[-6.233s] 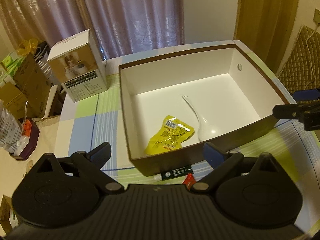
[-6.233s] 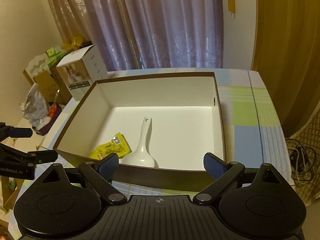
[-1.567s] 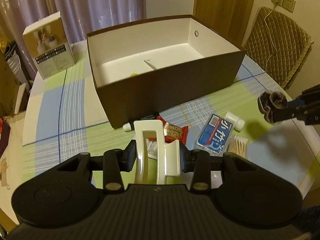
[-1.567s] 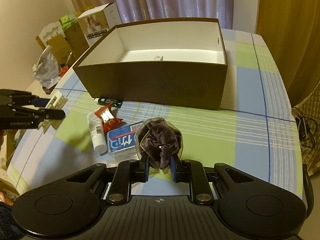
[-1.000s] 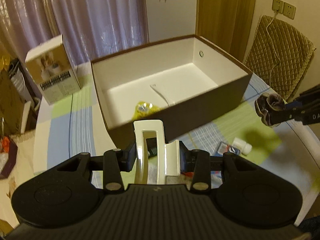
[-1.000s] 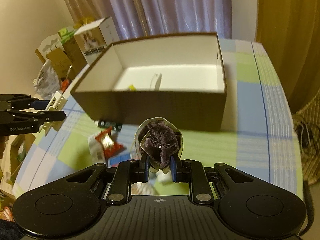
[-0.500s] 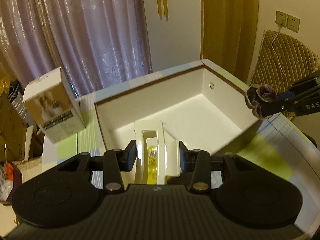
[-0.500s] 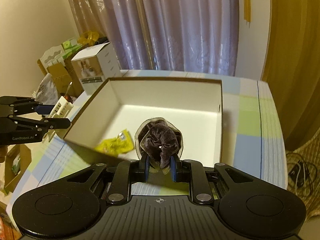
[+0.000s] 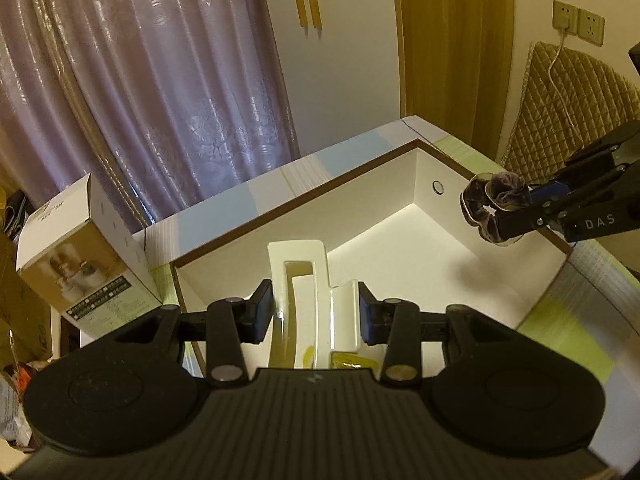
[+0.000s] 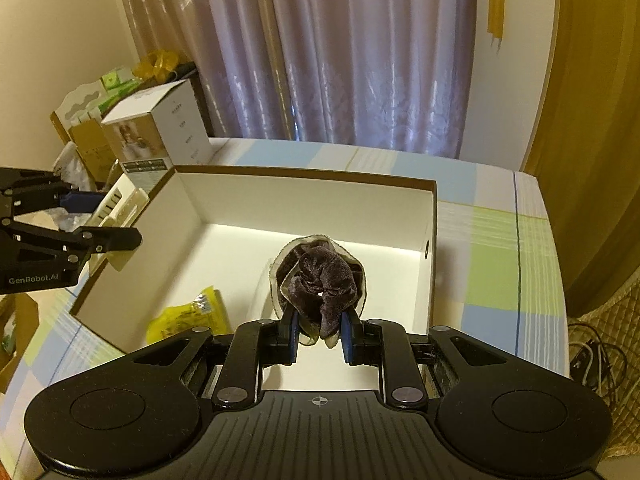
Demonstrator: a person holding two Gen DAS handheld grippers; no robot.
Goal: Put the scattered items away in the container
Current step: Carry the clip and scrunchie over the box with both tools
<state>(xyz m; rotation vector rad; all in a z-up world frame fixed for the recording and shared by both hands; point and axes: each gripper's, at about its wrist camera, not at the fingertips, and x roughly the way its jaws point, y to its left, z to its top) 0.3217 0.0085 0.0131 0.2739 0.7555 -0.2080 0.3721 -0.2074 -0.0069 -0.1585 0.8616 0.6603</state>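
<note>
The open box (image 10: 304, 196) is set mid-frame in the right wrist view, on the table (image 10: 500, 264). A packet (image 10: 188, 316) is seen inside, at its lower left. A carton (image 10: 160, 136) is placed beyond its upper-left corner. A curtain (image 10: 340, 48) is hung behind the table, across the top.

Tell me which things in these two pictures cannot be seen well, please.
- Yellow snack packet: printing too small; left wrist view hides most behind the hair claw clip.
- Box floor near edge: covered by both gripper bodies.
- Product carton: text too small.
</note>
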